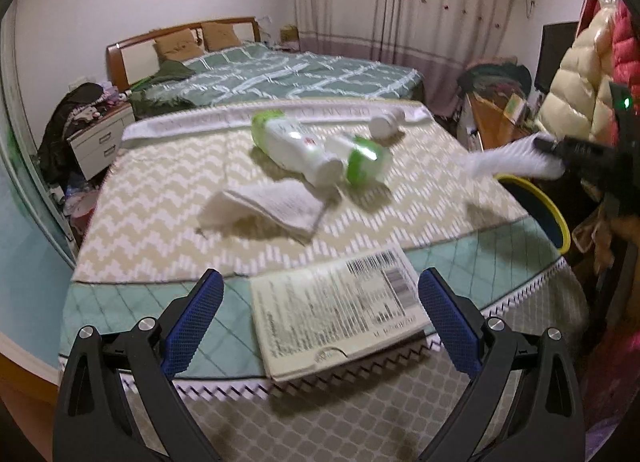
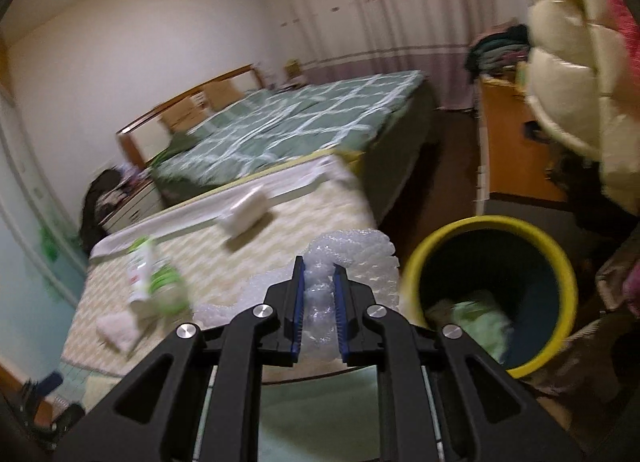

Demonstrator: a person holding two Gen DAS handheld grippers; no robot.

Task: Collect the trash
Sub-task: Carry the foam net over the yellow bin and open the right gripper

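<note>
My left gripper (image 1: 320, 302) is open, its blue pads on either side of a flat cardboard box with barcodes (image 1: 340, 314) at the table's near edge. Behind it lie a folded paper (image 1: 268, 202), two white-and-green bottles (image 1: 292, 146) (image 1: 366, 160) and a small white bottle (image 1: 386, 122). My right gripper (image 2: 319, 302) is shut on a sheet of bubble wrap (image 2: 352, 258), held above the table's right edge beside a yellow-rimmed bin (image 2: 492, 294). The right gripper also shows in the left wrist view (image 1: 560, 150) holding the wrap (image 1: 516, 158) over the bin (image 1: 536, 206).
The table (image 1: 160, 182) has a zigzag-patterned cloth. The bin holds some green and pale trash (image 2: 476, 322). A bed (image 1: 280, 74) stands behind the table, a nightstand (image 1: 100, 138) at left, hanging puffy jackets (image 1: 580, 74) and a wooden desk (image 2: 516, 142) at right.
</note>
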